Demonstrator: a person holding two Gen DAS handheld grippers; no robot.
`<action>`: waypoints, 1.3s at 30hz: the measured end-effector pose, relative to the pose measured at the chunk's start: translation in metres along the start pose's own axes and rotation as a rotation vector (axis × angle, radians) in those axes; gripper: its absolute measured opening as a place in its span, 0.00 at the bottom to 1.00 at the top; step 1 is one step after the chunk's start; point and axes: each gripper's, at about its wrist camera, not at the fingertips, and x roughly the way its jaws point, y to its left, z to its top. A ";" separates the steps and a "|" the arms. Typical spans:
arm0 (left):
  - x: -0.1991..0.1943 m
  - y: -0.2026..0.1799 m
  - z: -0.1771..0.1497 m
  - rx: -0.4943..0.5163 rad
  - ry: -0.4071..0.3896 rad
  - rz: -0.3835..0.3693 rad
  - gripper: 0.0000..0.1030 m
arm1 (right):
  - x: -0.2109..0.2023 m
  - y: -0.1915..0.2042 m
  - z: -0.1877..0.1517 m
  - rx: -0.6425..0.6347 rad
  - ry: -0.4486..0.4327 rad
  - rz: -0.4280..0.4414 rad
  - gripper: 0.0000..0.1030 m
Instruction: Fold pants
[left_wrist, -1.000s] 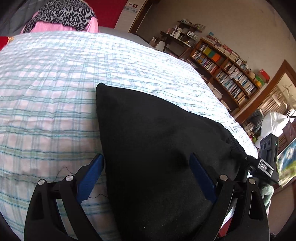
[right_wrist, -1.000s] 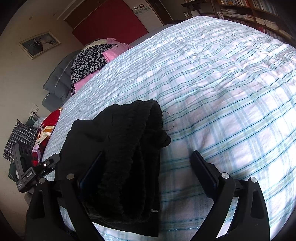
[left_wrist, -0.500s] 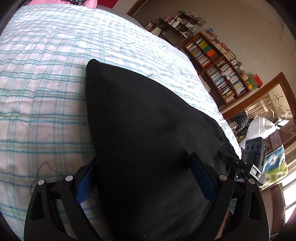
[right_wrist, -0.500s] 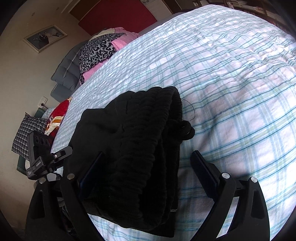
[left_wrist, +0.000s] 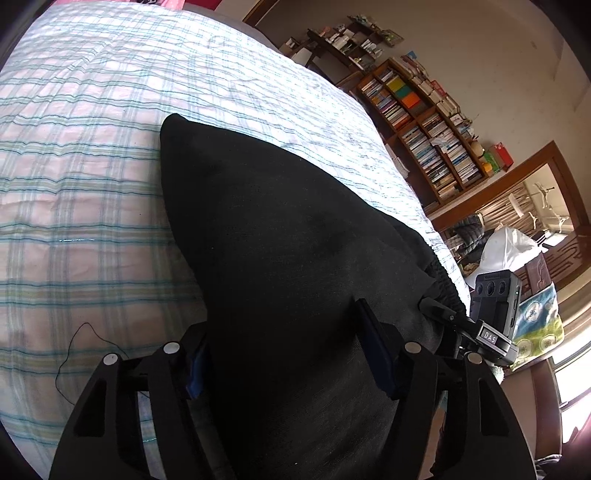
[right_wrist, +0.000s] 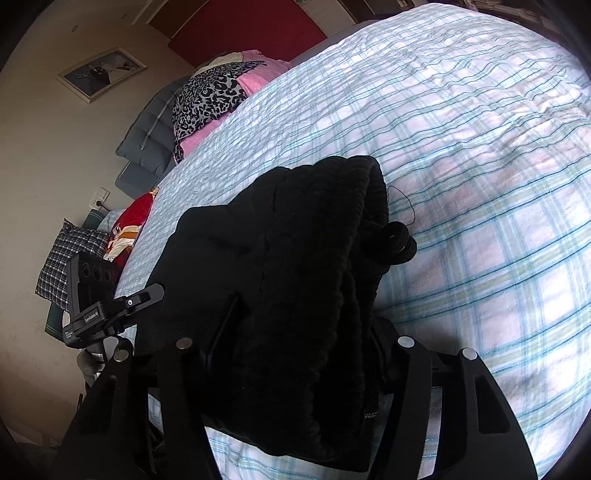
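Black pants (left_wrist: 280, 240) lie folded on a plaid-covered bed (left_wrist: 74, 184). In the left wrist view the smooth leg end fills the middle, and my left gripper (left_wrist: 288, 354) has its jaws closed in on the fabric at the near edge. In the right wrist view the ribbed waistband end (right_wrist: 314, 258) with a knotted drawstring (right_wrist: 400, 240) is bunched up, and my right gripper (right_wrist: 295, 332) has its jaws narrowed onto that end. Each gripper shows in the other's view: the right gripper's camera mount (left_wrist: 495, 314), the left gripper's camera mount (right_wrist: 96, 295).
Pillows and a leopard-print garment (right_wrist: 210, 96) lie at the bed's head. A red item (right_wrist: 129, 229) and checked cushion (right_wrist: 70, 266) sit beside the bed. Bookshelves (left_wrist: 424, 125) and a doorway (left_wrist: 517, 206) stand beyond the bed's far side.
Both grippers' jaws have closed in from wide open onto the pants. Both have pushed forward over the fabric, which now covers more of each view.
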 end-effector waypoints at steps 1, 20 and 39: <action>-0.001 0.001 0.000 -0.002 0.000 0.012 0.66 | 0.001 -0.001 0.001 0.005 0.005 0.001 0.60; 0.003 0.005 0.002 -0.025 0.032 -0.049 0.59 | 0.004 -0.003 0.000 -0.007 0.005 0.030 0.65; -0.027 -0.023 0.016 0.083 -0.069 -0.086 0.25 | -0.020 0.018 0.009 -0.066 -0.124 0.059 0.38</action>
